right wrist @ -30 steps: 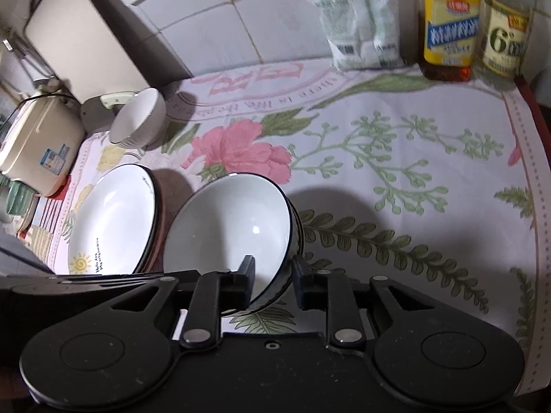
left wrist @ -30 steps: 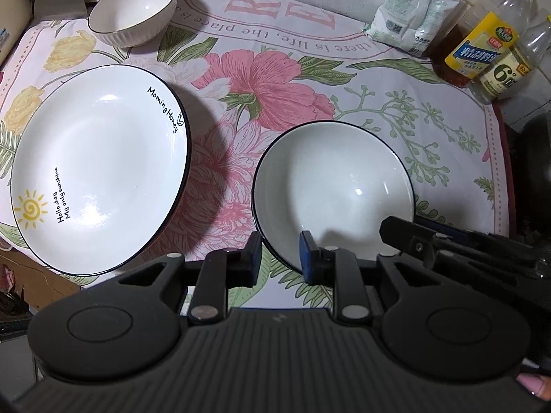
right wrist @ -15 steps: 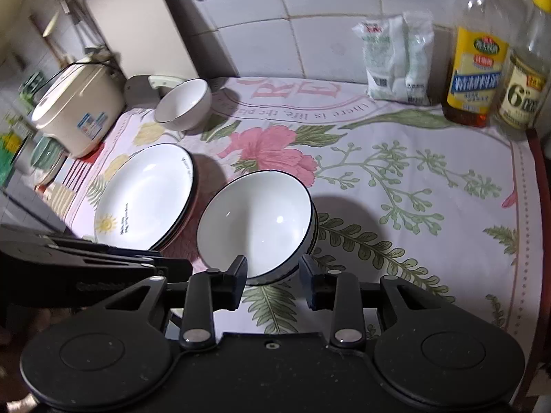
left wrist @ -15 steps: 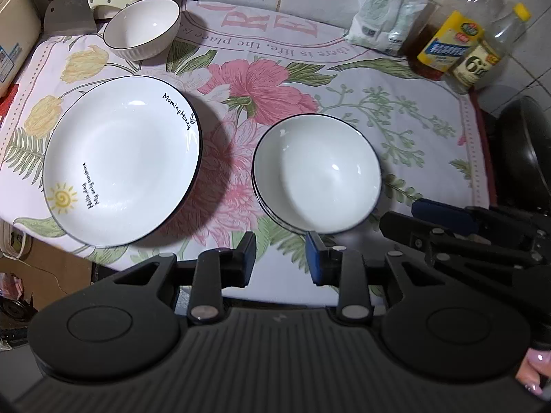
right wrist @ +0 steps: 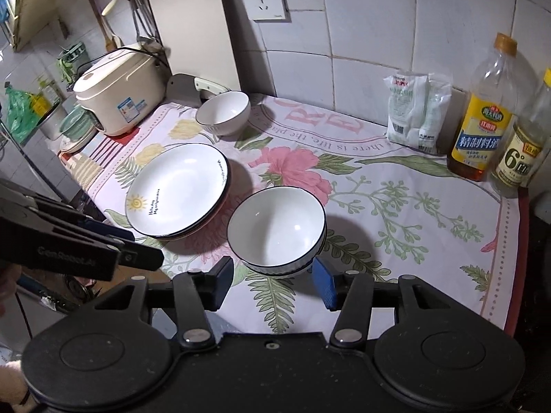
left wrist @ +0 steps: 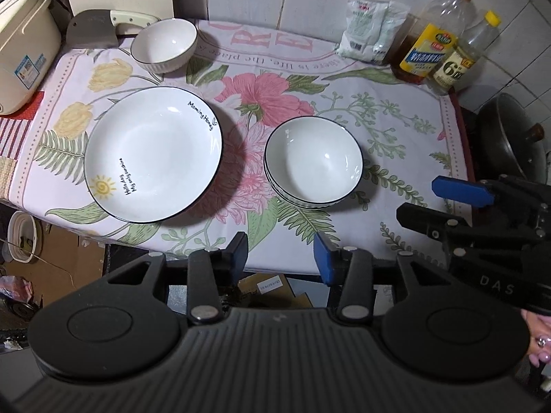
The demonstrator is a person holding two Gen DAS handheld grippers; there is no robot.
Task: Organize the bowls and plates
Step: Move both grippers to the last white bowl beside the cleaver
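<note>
Stacked bowls [left wrist: 313, 165] near the front edge of the floral tablecloth [left wrist: 396, 130], white with dark rims, one nested in another; ribbed outer wall visible from the right wrist view [right wrist: 277, 230]. Just left of them, apart, a stack of wide white plates [left wrist: 153, 158] printed with a small sun and lettering; two rims visible in the right wrist view [right wrist: 177, 189]. At the far left corner of the cloth, well apart from both stacks, a lone small bowl [left wrist: 164, 45], upright.

Left gripper [left wrist: 280, 258] above the near table edge, jaws opening, a moderate gap, nothing between the blue pads. Right gripper [right wrist: 272, 282] just on the near side of the stacked bowls, jaws opening, gap somewhat wider, pads clear of the bowl wall, nothing held.

Further out: cleaver [left wrist: 100, 27] with a cream handle behind the lone bowl; rice cooker [right wrist: 120, 93] at far left; white packet [right wrist: 416, 113] against the tiled wall at the far right; two bottles [right wrist: 489, 117] beside it; dark lidded pan [left wrist: 509, 137] off the right edge of the cloth.
</note>
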